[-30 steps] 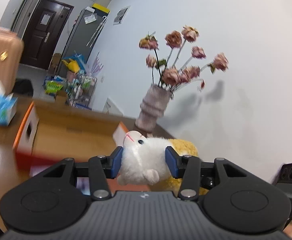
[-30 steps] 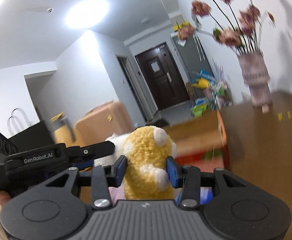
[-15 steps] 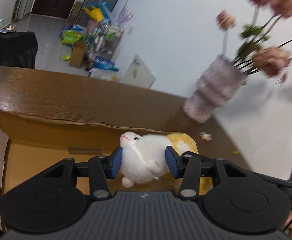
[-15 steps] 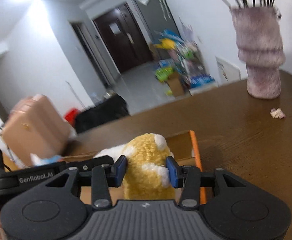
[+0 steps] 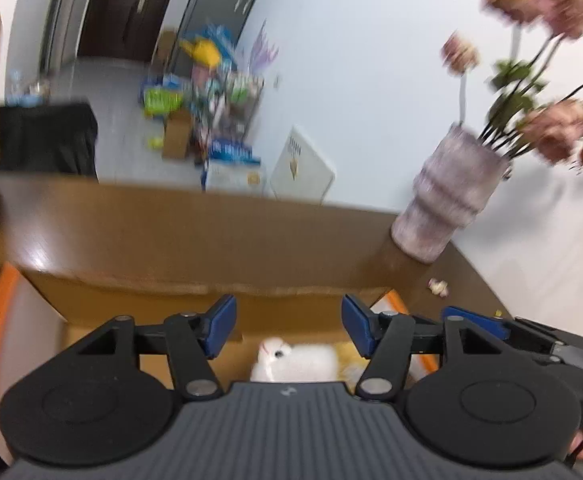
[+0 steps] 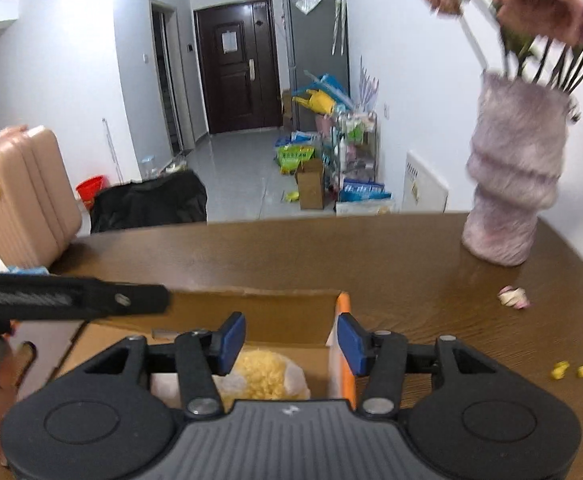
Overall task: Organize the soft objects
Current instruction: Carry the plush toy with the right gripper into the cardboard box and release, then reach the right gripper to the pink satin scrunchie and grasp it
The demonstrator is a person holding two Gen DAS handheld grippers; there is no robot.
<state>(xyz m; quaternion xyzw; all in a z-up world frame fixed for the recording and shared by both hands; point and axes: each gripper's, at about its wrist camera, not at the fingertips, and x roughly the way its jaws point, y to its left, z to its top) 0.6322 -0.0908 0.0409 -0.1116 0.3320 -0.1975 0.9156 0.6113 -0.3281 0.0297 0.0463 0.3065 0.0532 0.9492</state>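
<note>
Left gripper (image 5: 287,326): jaws just opening, pads clear of plush toy (image 5: 295,362), nothing gripped. Right gripper (image 6: 291,340): likewise just opening, empty. Toy, white and yellow, lies in cardboard box (image 6: 275,312) below jaws, 6 o'clock. Vase (image 6: 511,184) at 2 o'clock.

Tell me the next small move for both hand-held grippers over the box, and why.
Probably lift both straight up and clear of the cardboard box. The left hand-held gripper and right hand-held gripper have just been opening, and their pads no longer touch the plush toy, which lies below them inside the box. Its yellow back shows beneath the right one. The release looks done.
</note>
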